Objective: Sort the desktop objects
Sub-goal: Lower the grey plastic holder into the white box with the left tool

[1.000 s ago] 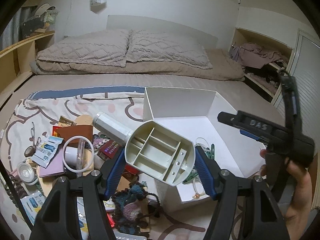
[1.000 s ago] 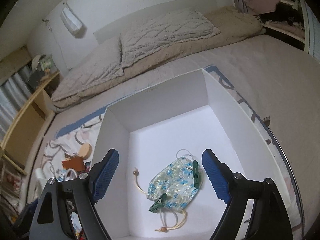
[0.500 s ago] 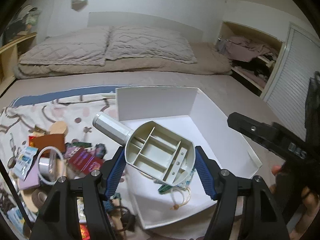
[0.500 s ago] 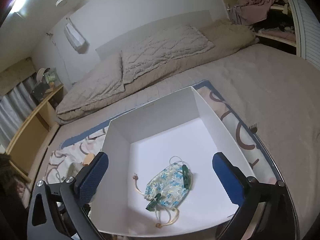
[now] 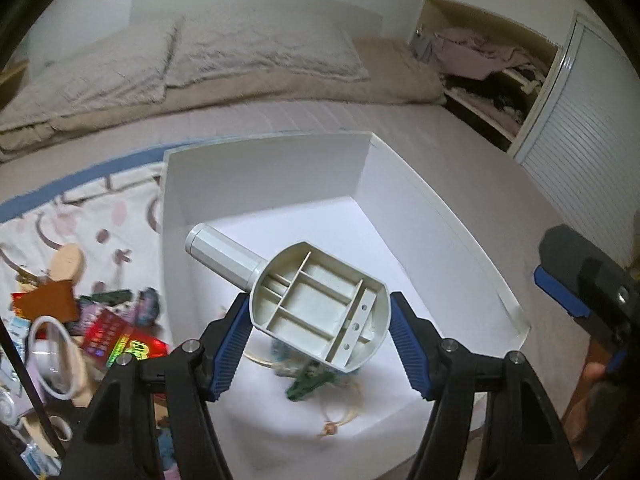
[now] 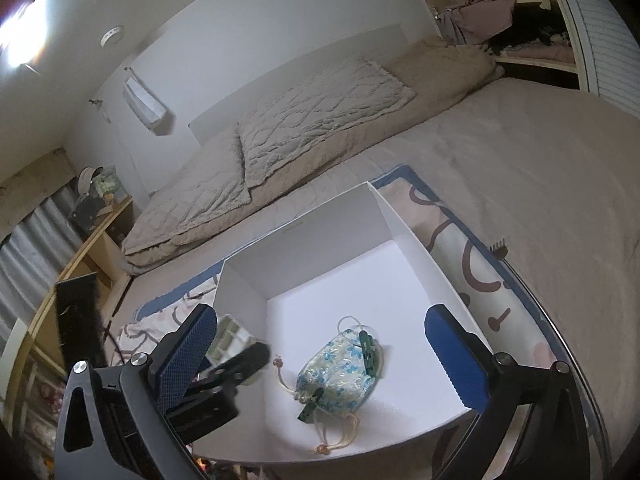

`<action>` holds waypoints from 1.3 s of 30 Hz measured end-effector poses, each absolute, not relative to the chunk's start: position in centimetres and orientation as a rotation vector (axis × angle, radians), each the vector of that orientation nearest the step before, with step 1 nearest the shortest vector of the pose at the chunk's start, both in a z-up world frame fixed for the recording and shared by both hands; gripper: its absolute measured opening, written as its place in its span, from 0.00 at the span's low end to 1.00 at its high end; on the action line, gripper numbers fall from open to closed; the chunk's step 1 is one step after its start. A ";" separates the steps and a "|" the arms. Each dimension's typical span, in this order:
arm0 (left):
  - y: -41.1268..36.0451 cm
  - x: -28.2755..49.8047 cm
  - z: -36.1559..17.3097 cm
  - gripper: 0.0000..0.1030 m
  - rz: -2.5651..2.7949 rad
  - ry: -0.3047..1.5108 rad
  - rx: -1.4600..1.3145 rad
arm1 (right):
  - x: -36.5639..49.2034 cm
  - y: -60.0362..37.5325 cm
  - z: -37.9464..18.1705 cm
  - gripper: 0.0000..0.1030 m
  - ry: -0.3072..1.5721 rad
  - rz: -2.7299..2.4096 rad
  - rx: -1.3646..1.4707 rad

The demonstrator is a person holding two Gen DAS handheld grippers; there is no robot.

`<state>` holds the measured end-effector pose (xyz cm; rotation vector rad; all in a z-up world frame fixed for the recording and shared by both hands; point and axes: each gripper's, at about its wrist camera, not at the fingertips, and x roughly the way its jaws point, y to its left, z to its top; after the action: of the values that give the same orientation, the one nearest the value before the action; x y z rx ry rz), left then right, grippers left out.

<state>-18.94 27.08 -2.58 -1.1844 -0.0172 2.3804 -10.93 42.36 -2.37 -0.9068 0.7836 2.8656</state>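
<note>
Above white box (image 5: 452, 236) rim, gripped scoop (image 5: 320, 304).

2 pillows (image 5: 192, 52) on bed (image 6: 500, 148).

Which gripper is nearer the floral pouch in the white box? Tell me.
Left. The left gripper, clamping a scoop-like tool, hangs right above the floral pouch; the right gripper stands open, back at the white box edge.

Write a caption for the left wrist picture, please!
Left tongs carry a cream ribbed scoop over the white box.
</note>
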 end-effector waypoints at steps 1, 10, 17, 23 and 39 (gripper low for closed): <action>27.5 -19.0 -2.7 0.65 2.371 -0.012 -1.192 | -10.8 42.4 -2.4 1.00 0.793 2.865 -0.901; 30.4 -19.7 -4.4 0.65 2.311 0.055 -1.279 | -10.1 43.6 -2.1 1.00 0.878 2.860 -0.859; 30.9 -21.1 -5.7 0.65 2.289 -0.016 -1.376 | -10.2 43.8 -2.2 1.00 0.897 2.870 -0.870; 31.1 -22.4 -6.4 0.65 2.246 -0.110 -1.498 | -10.1 43.9 -2.2 1.00 0.905 2.883 -0.869; 31.5 -23.9 -8.5 0.66 2.183 -0.059 -1.686 | -9.8 44.6 -2.6 1.00 0.979 2.875 -0.867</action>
<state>-23.86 31.51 -8.50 -1.6858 -0.0592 2.1826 -9.81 44.65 -2.60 -0.8675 0.9791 2.8745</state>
